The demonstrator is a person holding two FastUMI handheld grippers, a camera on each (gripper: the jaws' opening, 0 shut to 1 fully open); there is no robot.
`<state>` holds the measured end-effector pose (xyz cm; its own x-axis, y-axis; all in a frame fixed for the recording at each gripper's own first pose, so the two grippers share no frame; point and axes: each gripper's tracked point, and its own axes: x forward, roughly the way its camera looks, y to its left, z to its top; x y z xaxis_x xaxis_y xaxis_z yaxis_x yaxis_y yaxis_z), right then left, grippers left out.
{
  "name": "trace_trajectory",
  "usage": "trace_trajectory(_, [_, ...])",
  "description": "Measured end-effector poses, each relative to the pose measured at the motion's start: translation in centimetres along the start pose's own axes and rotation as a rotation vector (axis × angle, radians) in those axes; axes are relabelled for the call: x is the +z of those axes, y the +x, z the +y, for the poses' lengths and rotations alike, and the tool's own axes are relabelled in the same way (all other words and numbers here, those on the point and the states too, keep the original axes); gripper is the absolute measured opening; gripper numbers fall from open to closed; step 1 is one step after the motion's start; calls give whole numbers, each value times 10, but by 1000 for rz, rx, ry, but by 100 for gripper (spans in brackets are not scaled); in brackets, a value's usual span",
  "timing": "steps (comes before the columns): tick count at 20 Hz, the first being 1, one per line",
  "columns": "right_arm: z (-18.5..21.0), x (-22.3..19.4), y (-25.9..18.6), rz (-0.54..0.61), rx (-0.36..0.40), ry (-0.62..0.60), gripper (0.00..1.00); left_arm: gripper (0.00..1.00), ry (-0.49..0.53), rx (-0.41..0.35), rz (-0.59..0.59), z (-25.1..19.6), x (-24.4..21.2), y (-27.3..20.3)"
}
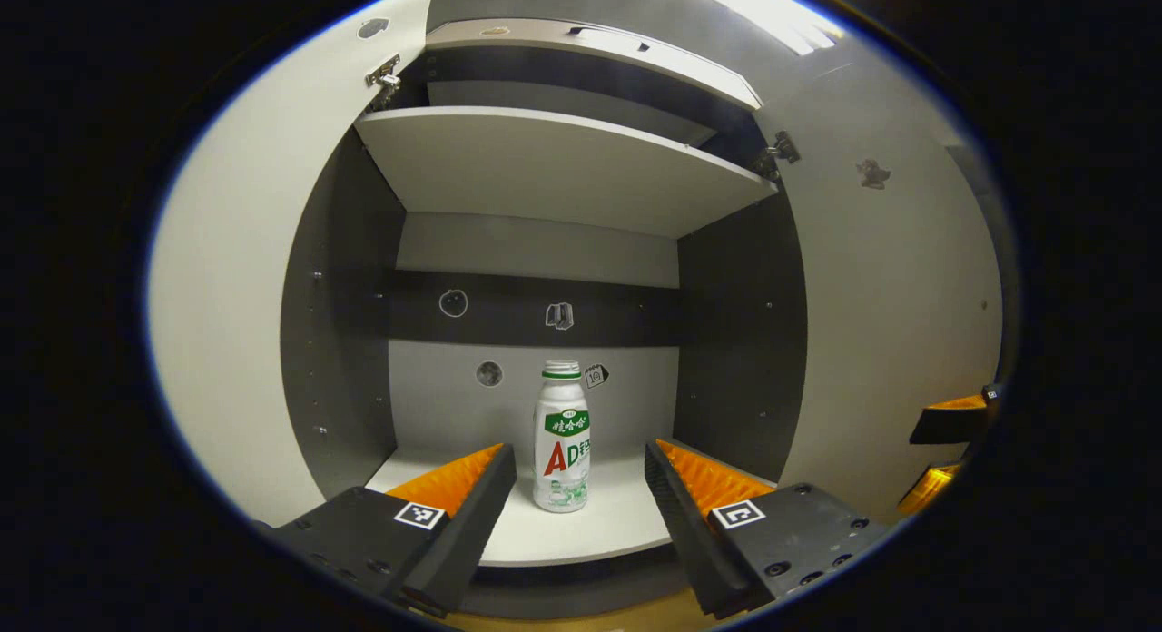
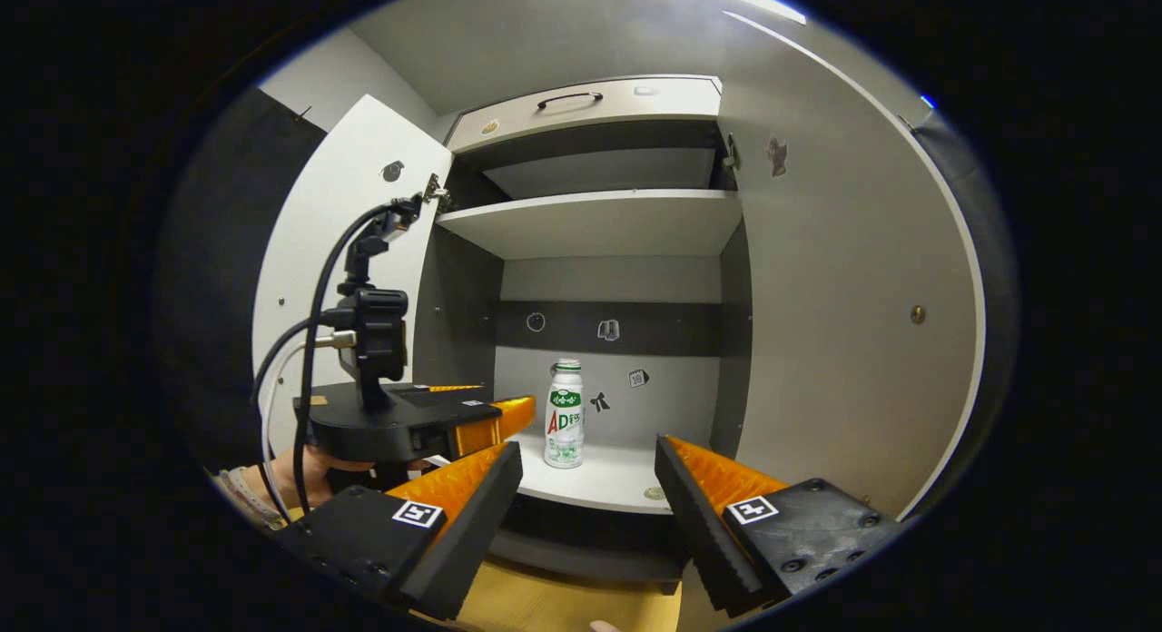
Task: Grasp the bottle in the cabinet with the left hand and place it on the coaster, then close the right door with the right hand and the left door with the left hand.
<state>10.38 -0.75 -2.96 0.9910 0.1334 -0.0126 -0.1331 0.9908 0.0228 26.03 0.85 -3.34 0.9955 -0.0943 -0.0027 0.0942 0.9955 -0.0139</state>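
Observation:
A white bottle [image 1: 561,437] with a green label stands upright on the cabinet's bottom board [image 1: 617,528], towards the back. My left gripper [image 1: 579,450] is open and points straight at it from in front of the cabinet, with the bottle beyond its fingertips. In the right gripper view the same bottle [image 2: 565,414] stands just right of the left gripper [image 2: 508,419], which a hand [image 2: 309,473] holds. My right gripper [image 2: 588,450] is open with nothing between its fingers and hangs farther back. Both cabinet doors stand wide open.
The left door [image 1: 245,341] and right door [image 1: 890,341] flank the opening. A shelf [image 1: 563,169] spans the cabinet above the bottle. A drawer front with a handle [image 2: 581,101] sits on top. The right gripper's fingers [image 1: 949,419] show by the right door. A wood-coloured surface [image 2: 526,605] lies below.

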Motion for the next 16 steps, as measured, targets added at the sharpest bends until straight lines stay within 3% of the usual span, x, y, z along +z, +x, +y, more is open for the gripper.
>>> trace_trajectory(16, [-3,-16,66,-28,75,-35,98,91,93,23,22,20,-40,113])
